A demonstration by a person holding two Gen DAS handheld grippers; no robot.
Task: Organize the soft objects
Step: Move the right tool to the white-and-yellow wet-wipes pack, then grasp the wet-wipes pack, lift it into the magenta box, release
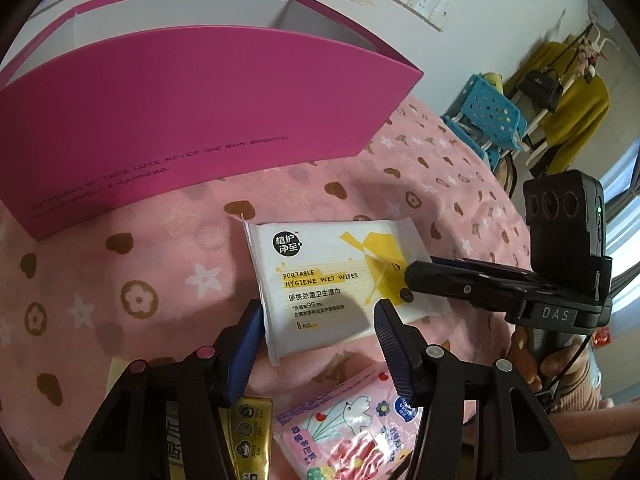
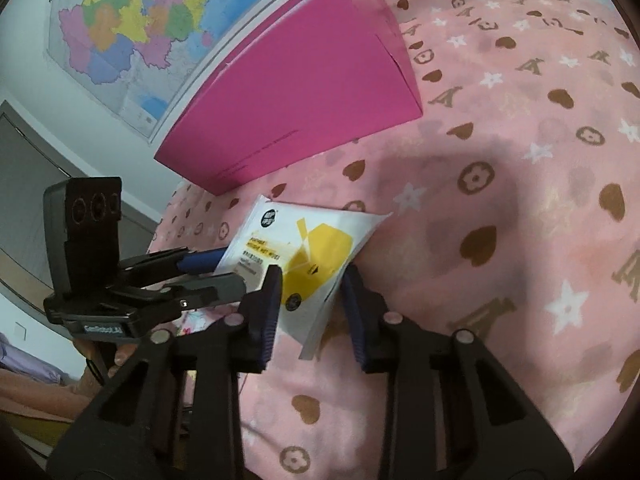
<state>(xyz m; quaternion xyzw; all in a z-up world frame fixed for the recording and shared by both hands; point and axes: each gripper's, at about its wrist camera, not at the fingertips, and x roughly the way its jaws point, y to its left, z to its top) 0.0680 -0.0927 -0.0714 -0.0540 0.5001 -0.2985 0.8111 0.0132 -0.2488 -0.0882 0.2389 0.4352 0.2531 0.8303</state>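
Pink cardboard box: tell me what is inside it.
The open pink cardboard box shows only bare white inner walls near its rim. Its tall front wall hides the floor, so whether anything lies inside cannot be told.

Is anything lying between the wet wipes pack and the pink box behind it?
Nothing visible. Only bare pink blanket lies between the wet wipes pack and the pink box. The box's front wall stands upright, so the pack would likely need lifting over it.
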